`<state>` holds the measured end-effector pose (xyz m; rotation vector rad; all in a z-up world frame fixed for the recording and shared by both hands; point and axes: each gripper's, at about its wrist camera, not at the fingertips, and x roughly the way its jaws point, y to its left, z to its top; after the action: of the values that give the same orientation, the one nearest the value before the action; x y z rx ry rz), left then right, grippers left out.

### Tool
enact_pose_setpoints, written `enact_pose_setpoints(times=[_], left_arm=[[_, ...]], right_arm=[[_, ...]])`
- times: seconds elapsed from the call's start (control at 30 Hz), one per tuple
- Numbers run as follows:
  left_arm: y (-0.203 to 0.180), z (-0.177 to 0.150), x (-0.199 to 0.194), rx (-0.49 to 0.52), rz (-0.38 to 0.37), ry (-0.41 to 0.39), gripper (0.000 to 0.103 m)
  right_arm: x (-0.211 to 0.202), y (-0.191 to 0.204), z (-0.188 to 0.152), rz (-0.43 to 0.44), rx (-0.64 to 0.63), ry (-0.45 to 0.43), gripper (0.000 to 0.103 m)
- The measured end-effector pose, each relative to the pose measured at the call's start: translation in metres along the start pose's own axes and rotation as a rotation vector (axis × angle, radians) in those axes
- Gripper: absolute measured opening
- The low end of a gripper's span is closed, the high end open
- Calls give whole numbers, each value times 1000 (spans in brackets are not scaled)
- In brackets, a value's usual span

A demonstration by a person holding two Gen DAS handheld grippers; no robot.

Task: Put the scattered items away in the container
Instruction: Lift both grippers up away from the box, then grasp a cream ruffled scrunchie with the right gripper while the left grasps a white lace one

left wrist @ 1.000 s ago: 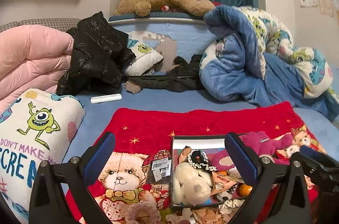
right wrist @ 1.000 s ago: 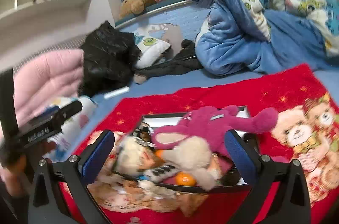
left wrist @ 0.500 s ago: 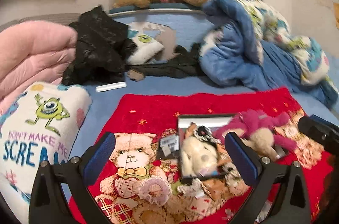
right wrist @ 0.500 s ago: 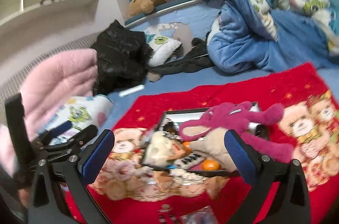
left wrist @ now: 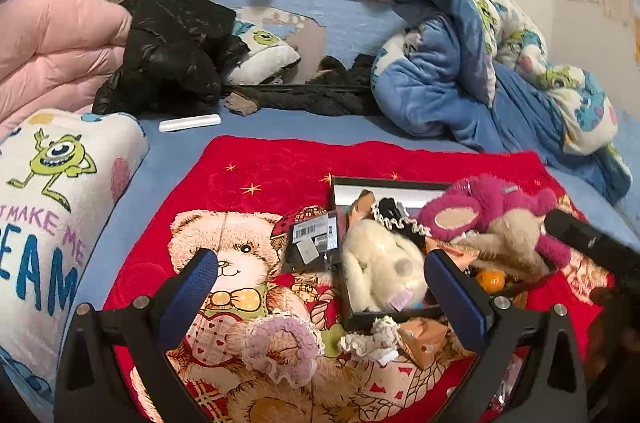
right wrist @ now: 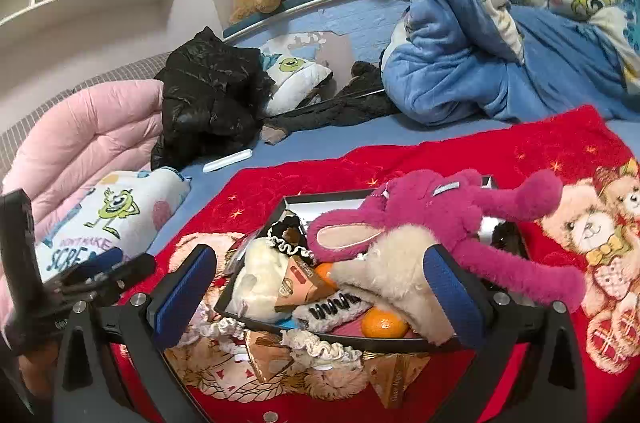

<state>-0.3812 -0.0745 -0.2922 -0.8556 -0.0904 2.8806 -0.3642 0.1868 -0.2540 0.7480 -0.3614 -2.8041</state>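
Observation:
A black box (left wrist: 384, 182) (right wrist: 320, 198) sits on the red bear blanket, piled with a white plush (left wrist: 380, 267), a pink plush bear (right wrist: 420, 215) lying across it, an orange (right wrist: 382, 323) and a brown packet (right wrist: 298, 281). Outside its near rim lie a pink scrunchie (left wrist: 284, 347), a white scrunchie (left wrist: 368, 339), brown triangular packets (right wrist: 266, 355) and a black tagged packet (left wrist: 312, 239). My left gripper (left wrist: 324, 287) hangs open above the blanket, left of the box. My right gripper (right wrist: 318, 289) is open over the box's near edge, holding nothing.
The red blanket (left wrist: 280, 167) lies on a blue bed. A Monsters pillow (left wrist: 48, 191) and pink duvet (left wrist: 52, 47) sit left, a black jacket (left wrist: 172, 43) and white remote (left wrist: 190, 122) behind, a blue blanket heap (left wrist: 460, 71) back right.
Both grippers have drawn back and up from the box, so more blanket shows. The left one shifted left. The pink plush stays lying across the box.

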Motion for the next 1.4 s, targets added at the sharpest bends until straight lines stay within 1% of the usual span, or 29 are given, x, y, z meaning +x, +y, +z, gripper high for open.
enact_pose_setpoints(times=[0.07,0.17,0.3,0.37,0.43,0.5,0.7,0.83,0.93,1.03,1.1,1.17,1.23,1.3,1.4], left_arm=[[-3,-1,2,8,0,5,103],[-6,-3,7,12,-16,26,103],[-8,-9,18,44,23,64,103],[-7,-12,24,45,29,95,103],[-5,-15,27,49,38,111,103],[-3,-18,31,60,51,132,103],[-2,-30,45,119,81,201,103],[-1,-35,52,121,66,230,103],[-5,-39,54,146,52,255,103],[-12,-38,49,182,30,256,103],[-15,-36,45,187,2,246,103],[-16,-36,46,182,-13,247,103],[-17,-39,52,184,3,261,103],[-15,-40,56,174,5,271,103],[-10,-43,62,125,-18,287,103]], right_arm=[[-1,-4,1,18,27,12,103],[-2,-7,2,8,36,23,103],[8,-10,-3,-14,35,60,103],[16,-10,-6,-24,11,111,103],[23,-8,-10,-43,-36,143,103],[26,-7,-13,-42,-74,173,103],[30,-7,-21,-12,-132,216,103],[33,-9,-25,0,-155,239,103],[37,-6,-30,-11,-187,264,101],[38,-3,-32,-3,-204,278,99],[37,-2,-32,16,-212,282,95],[34,1,-33,40,-222,286,94],[34,4,-34,46,-244,295,94],[35,8,-37,57,-262,308,89],[39,11,-41,68,-282,326,80]])
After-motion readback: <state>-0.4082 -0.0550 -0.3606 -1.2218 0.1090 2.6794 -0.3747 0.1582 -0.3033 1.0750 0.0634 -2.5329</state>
